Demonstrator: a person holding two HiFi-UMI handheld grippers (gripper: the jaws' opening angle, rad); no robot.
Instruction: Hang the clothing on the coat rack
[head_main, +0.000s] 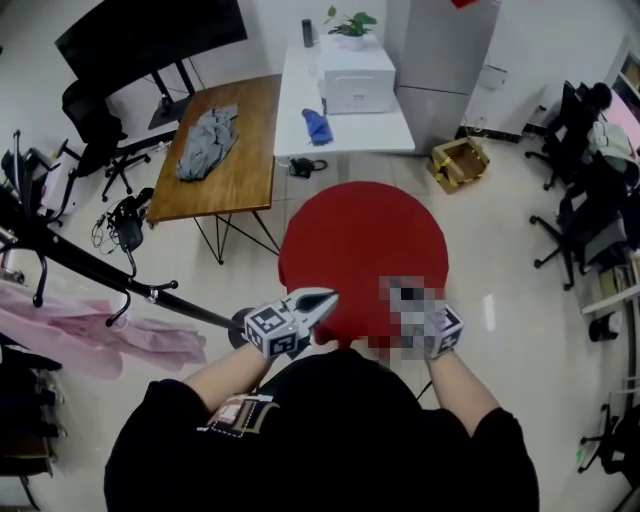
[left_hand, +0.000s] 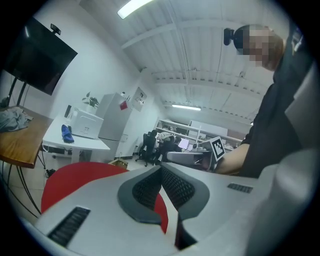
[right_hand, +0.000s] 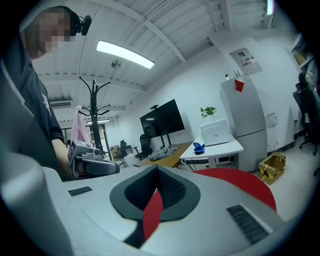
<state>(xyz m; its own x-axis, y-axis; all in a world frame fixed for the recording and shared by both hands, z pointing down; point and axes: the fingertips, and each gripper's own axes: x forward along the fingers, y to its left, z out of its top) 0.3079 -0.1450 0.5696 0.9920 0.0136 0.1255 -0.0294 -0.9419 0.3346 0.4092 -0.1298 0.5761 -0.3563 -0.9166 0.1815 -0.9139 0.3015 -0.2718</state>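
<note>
The red round table (head_main: 362, 250) lies just ahead of the person, with the wooden table (head_main: 245, 180) beyond it on the left. The coat rack (head_main: 90, 265) leans at far left with a pink garment (head_main: 95, 335) on it. The grey clothing (head_main: 206, 142) lies crumpled on the wooden table, well apart from both claws. The left gripper (head_main: 328, 297) and the right gripper (right_hand: 157, 172) are both closed and empty at the red table's near edge.

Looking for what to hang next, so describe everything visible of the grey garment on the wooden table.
The grey garment looks like soft fabric, crumpled into a loose, unfolded heap. It lies on the wooden table, toward its left side in the head view. Only the table touches it. Sleeves or collar cannot be made out.
</note>
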